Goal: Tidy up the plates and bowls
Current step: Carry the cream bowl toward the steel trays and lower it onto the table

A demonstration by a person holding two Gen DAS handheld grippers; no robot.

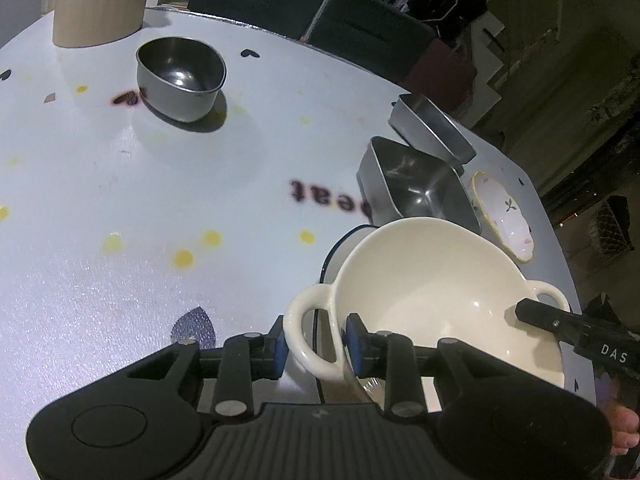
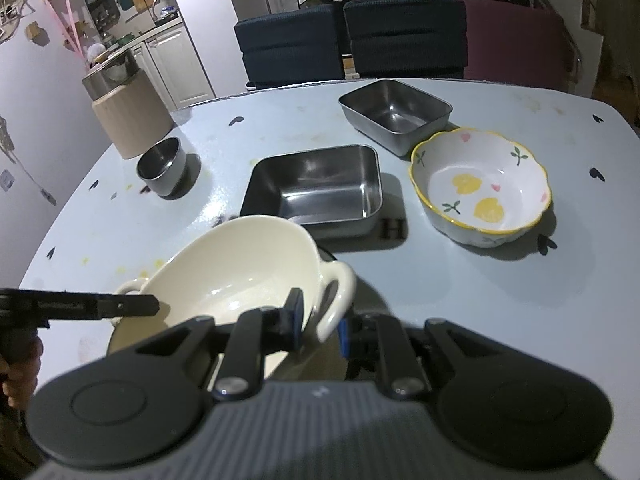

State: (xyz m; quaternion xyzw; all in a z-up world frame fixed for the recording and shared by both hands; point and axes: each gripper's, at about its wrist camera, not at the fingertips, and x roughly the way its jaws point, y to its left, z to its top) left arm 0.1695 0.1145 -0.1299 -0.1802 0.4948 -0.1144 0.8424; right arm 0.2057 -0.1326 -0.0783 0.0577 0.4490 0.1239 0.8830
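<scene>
A cream two-handled bowl (image 1: pixel 432 280) sits tilted over a white plate with a dark rim (image 1: pixel 334 252). My left gripper (image 1: pixel 314 346) has its fingers either side of the bowl's near handle, a small gap on each side. My right gripper (image 2: pixel 318 320) straddles the bowl's other handle (image 2: pixel 336 300) with one finger inside the bowl. The bowl also shows in the right wrist view (image 2: pixel 240 264). Two steel rectangular trays (image 2: pixel 320 188) (image 2: pixel 394 114), a round steel bowl (image 2: pixel 162 166) and a flowered bowl (image 2: pixel 480 188) stand on the table.
A beige cylinder container (image 2: pixel 130 116) stands at the table's far left corner. Chairs (image 2: pixel 404 36) line the far edge. The pale blue tablecloth (image 1: pixel 140 200) has printed dots and letters. The table's right edge (image 1: pixel 560 240) is close to the flowered bowl.
</scene>
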